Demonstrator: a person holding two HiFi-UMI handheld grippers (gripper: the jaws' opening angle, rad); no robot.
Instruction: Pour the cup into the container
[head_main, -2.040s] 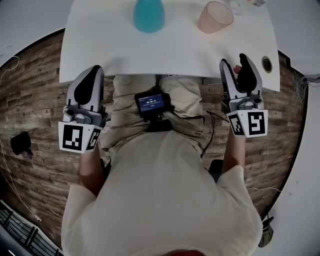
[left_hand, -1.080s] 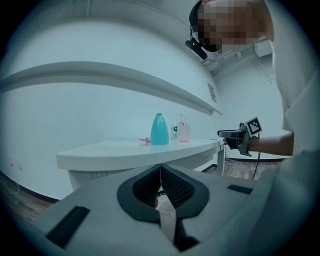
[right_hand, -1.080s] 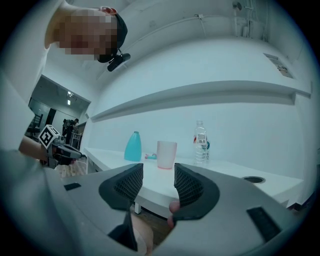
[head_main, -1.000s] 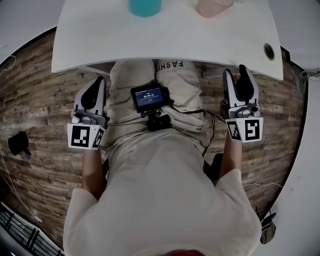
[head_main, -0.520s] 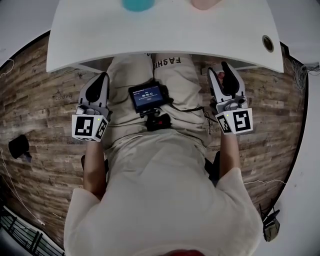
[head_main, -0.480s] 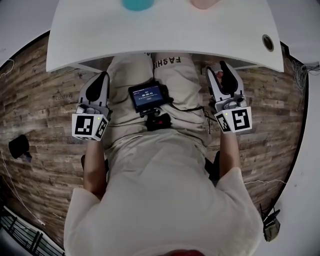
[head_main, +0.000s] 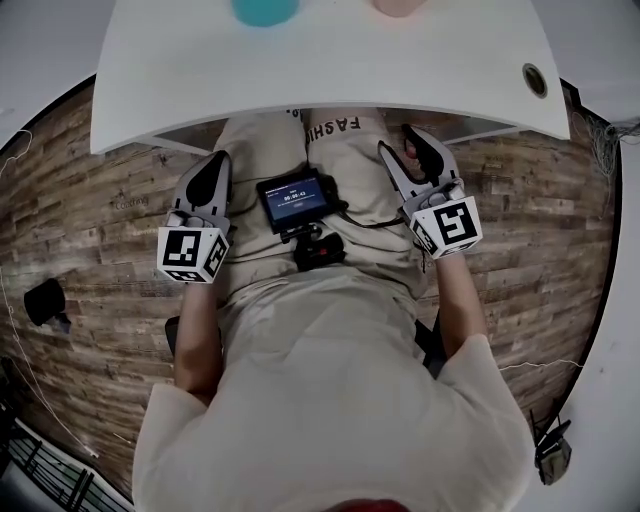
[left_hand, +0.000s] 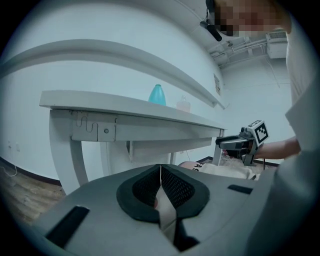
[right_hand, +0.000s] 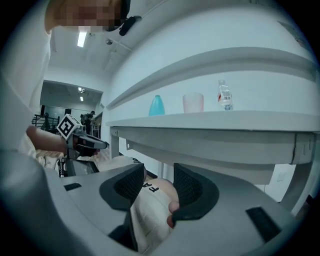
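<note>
Seated on the white table (head_main: 330, 70), cut off by the top edge of the head view: pink cup (head_main: 398, 6) and teal container (head_main: 264, 10). Standing between them and both tools: the tabletop's near edge. At mid-frame over the lap: left gripper (head_main: 217, 168) clenched on nothing, right gripper (head_main: 403, 150) parted and empty, small screen (head_main: 296, 198) between.

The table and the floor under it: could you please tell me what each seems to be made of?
Table: smooth matte white top, likely laminate or painted board; no grain shows. Floor: brown planks with visible grain and staggered joints, wood or wood-look laminate.
</note>
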